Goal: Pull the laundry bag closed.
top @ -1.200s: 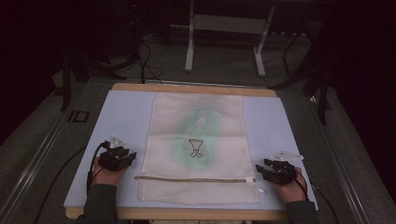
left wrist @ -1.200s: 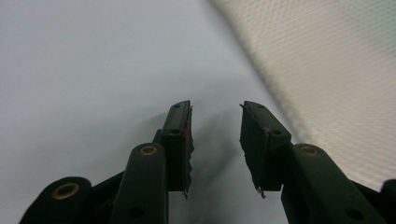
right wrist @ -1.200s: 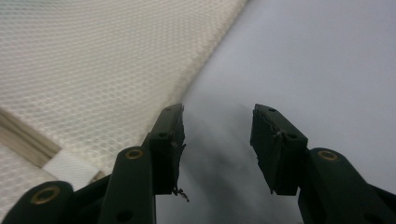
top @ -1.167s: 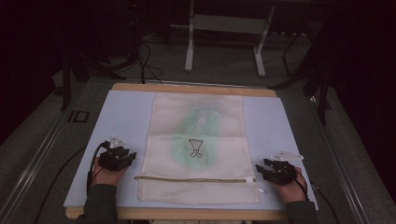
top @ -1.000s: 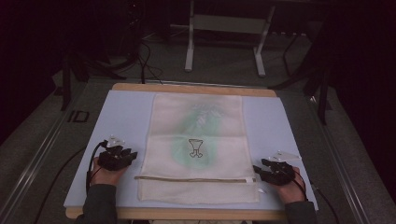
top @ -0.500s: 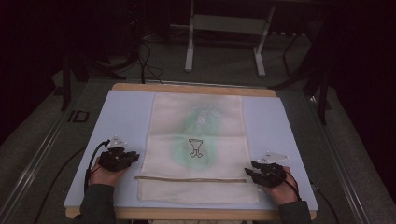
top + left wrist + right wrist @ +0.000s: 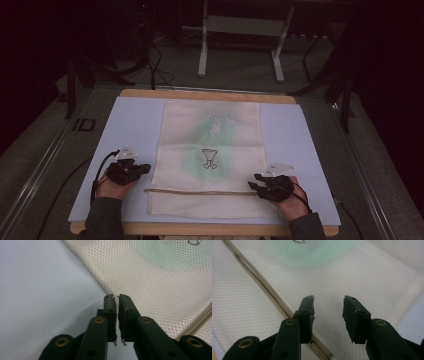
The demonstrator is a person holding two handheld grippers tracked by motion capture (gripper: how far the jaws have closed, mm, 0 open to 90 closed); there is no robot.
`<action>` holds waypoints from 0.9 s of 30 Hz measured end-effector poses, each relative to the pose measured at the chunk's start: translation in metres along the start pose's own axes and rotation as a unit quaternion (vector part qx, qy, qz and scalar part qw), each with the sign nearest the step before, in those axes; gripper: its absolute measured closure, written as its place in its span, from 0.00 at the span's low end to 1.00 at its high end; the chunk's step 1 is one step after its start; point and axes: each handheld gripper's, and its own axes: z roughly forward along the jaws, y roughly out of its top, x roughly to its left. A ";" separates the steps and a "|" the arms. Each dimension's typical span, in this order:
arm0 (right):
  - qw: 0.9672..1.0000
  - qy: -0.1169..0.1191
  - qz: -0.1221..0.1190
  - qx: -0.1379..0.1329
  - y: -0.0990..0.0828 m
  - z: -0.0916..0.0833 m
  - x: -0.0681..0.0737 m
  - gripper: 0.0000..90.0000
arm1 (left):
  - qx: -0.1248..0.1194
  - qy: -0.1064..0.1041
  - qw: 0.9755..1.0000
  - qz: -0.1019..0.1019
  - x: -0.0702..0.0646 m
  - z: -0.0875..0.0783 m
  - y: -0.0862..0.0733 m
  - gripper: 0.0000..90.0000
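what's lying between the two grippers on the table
In the high view, the cream mesh bag lies flat on the pale blue mat between the left gripper and right gripper, its zipper strip running across.

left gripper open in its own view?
No: in the left gripper view the left gripper has its two black jaws nearly touching, only a sliver between them, with nothing gripped, right at the edge of the mesh bag.

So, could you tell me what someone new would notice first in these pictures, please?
A cream mesh bag lies flat in the middle of the pale blue mat, with a green shape and a small dark drawing showing at its centre. The left tool sits at the bag's left edge, jaws nearly shut; the right tool sits open over its zip.
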 end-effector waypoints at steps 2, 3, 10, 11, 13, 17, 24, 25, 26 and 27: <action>1.000 0.003 -0.011 -0.001 0.007 0.002 0.004 0.66 | 0.002 -0.011 1.000 -0.001 0.000 0.001 0.000 0.99; 1.000 0.003 -0.018 -0.002 0.011 0.003 0.006 0.65 | 0.001 -0.016 1.000 -0.002 0.001 0.001 0.000 0.99; 0.999 0.027 -0.041 -0.011 0.038 0.012 0.021 0.64 | 0.005 -0.021 1.000 0.002 -0.001 0.001 0.001 1.00; 0.998 0.030 -0.046 -0.012 0.041 0.014 0.023 0.63 | 0.006 -0.021 1.000 0.003 -0.001 0.001 0.001 1.00; 0.998 0.032 -0.048 -0.013 0.044 0.016 0.025 0.63 | 0.006 -0.021 1.000 0.003 -0.001 0.002 0.001 1.00; 0.997 0.038 -0.068 -0.014 0.054 0.024 0.037 0.64 | 0.004 -0.025 1.000 0.005 -0.001 0.002 0.001 0.99; 0.994 0.056 -0.089 -0.016 0.066 0.037 0.055 0.65 | 0.009 -0.037 0.999 0.019 -0.005 0.004 0.003 0.99; 0.994 0.059 -0.091 -0.018 0.067 0.039 0.058 0.65 | 0.008 -0.039 0.999 0.018 -0.005 0.004 0.003 0.99; 0.993 0.060 -0.097 -0.017 0.069 0.041 0.060 0.65 | 0.007 -0.041 0.999 0.019 -0.005 0.004 0.003 0.99; 0.993 0.058 -0.101 -0.016 0.070 0.043 0.064 0.65 | 0.007 -0.042 0.999 0.021 -0.005 0.004 0.003 0.99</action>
